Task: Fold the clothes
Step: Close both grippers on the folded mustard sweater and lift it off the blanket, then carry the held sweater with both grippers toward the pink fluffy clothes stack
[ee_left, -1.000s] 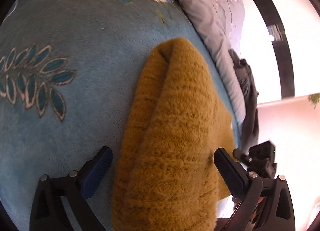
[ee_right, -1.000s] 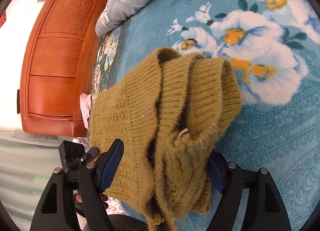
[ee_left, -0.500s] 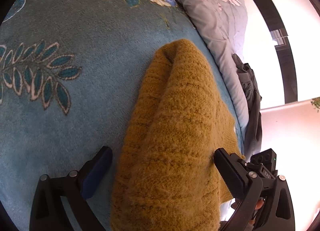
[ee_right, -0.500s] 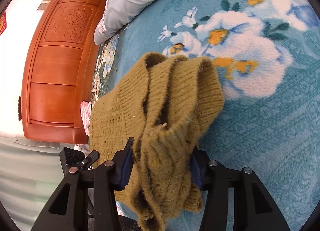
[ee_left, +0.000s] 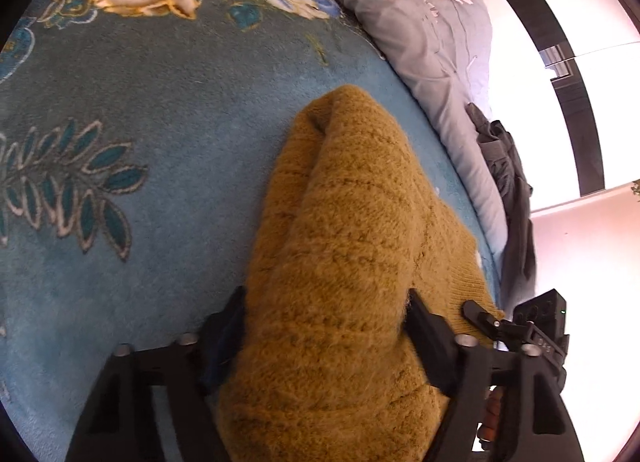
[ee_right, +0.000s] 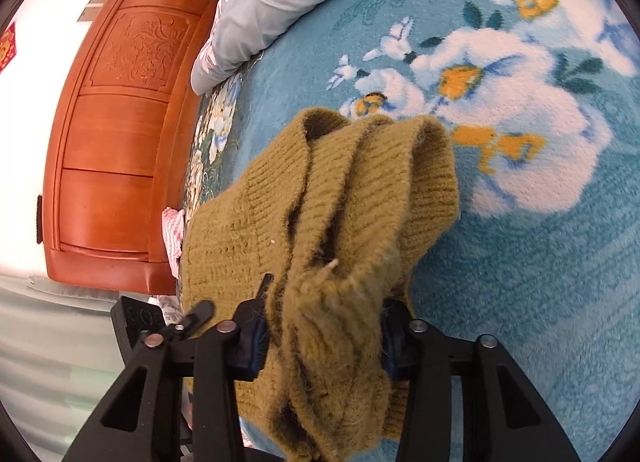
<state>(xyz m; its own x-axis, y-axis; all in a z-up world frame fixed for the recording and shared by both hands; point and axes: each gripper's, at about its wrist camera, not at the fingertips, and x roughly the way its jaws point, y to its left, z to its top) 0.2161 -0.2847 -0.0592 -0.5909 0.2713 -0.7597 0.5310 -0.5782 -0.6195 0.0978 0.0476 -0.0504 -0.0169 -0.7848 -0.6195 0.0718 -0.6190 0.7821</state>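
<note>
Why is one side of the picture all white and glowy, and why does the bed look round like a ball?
Left wrist view: bright daylight washes the right side out to white, hiding detail there. Both views: the fisheye lens bends the blue floral blanket into a dome and darkens the corners. The mustard knit sweater stays sharp; in the left wrist view the part nearest the lens is slightly soft.

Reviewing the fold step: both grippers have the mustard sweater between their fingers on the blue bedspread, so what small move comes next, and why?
Probably finish closing, then lift slightly. The left gripper and right gripper are closing on bunched folds of the sweater, which sags on the bedspread.
</note>
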